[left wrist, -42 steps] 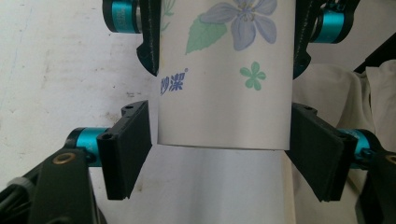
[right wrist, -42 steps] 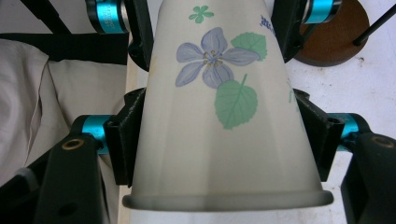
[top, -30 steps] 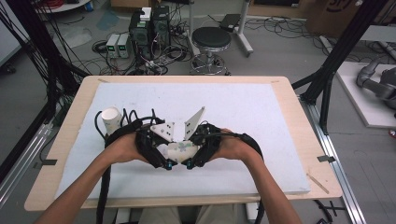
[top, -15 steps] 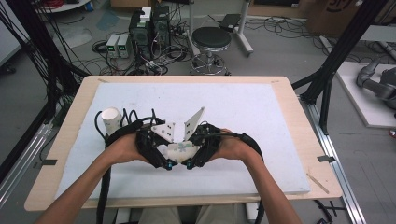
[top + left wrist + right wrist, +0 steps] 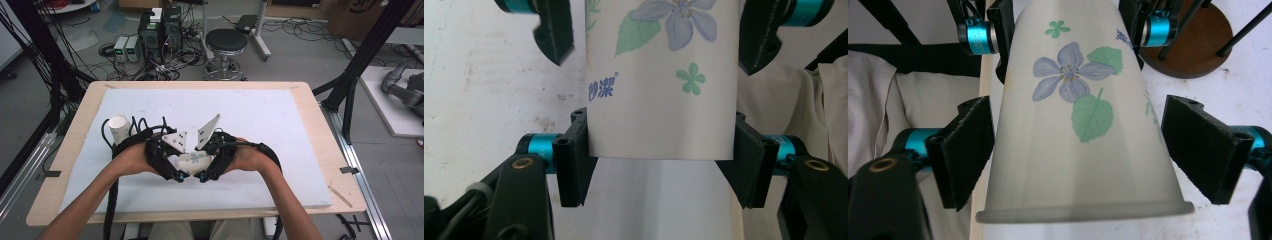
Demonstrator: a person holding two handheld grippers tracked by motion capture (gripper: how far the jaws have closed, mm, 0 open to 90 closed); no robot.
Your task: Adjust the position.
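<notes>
Flowered paper cup lying level, base in clenched left claw, rim between released right claw.

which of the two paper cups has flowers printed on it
The flowered cup, lying level between both grippers near the table's front. The plain white cup stands upright apart, further left, with no print visible.

White flower-printed paper cup lies on its side between left gripper and right gripper, above the white foam-covered wooden table. Plain white paper cup stands upright on the table, left of and behind the left gripper.
</notes>
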